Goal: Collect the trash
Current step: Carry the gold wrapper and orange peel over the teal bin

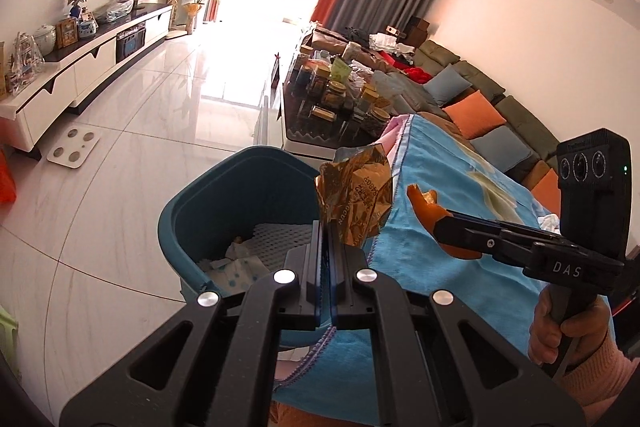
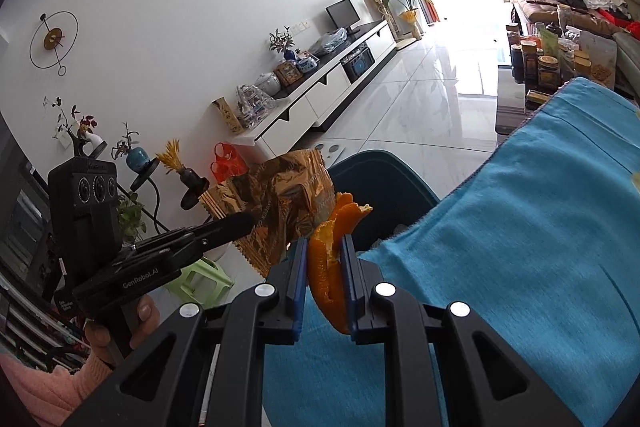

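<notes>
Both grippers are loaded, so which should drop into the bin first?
Left, probably. The left gripper holds the wrapper at the bin rim, while the right gripper holds its peel over the blue cloth.

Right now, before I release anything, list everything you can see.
wrapper: 1, gold foil, crumpled, clamped in left tool, held by the bin's rim
orange peel: 1, orange, clamped in right tool, over the cloth's edge
bin: 1, teal, on the floor beside the cloth, paper scraps and white mesh inside
cloth: 1, blue, draped over a surface
jars: many, dark with gold lids, on the coffee table
sofa: 1, olive, orange and blue cushions
TV cabinet: 1, white, along the wall
left tool: 1, black, shut
right tool: 1, black, shut
</notes>
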`<state>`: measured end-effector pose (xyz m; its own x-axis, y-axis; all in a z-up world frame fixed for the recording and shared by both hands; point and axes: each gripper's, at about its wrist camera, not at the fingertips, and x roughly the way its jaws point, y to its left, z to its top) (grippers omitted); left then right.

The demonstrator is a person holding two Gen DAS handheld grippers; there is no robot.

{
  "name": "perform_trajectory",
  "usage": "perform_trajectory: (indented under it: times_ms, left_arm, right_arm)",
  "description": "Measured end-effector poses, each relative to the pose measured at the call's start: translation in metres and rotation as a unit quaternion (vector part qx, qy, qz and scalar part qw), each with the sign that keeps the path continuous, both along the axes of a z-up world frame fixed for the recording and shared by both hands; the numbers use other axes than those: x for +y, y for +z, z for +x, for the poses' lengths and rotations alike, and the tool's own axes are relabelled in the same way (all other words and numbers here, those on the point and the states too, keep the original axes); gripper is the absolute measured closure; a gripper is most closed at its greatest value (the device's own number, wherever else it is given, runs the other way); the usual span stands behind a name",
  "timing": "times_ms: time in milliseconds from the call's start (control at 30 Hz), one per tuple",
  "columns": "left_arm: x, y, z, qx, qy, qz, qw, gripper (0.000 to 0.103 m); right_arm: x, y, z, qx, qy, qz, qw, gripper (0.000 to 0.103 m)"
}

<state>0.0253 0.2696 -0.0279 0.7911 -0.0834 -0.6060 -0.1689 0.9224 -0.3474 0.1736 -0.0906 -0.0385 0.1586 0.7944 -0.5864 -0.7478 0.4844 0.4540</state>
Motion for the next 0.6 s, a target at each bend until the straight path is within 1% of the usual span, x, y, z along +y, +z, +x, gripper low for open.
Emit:
perform_trajectory:
  times_ms: [600]
  left_arm:
    - [0.005, -0.011, 0.009, 0.012, 0.013, 0.011, 0.9998, 0.100]
  right_arm:
    - [0.027, -0.007, 0.005, 0.009, 0.009, -0.016, 1.000, 0.088]
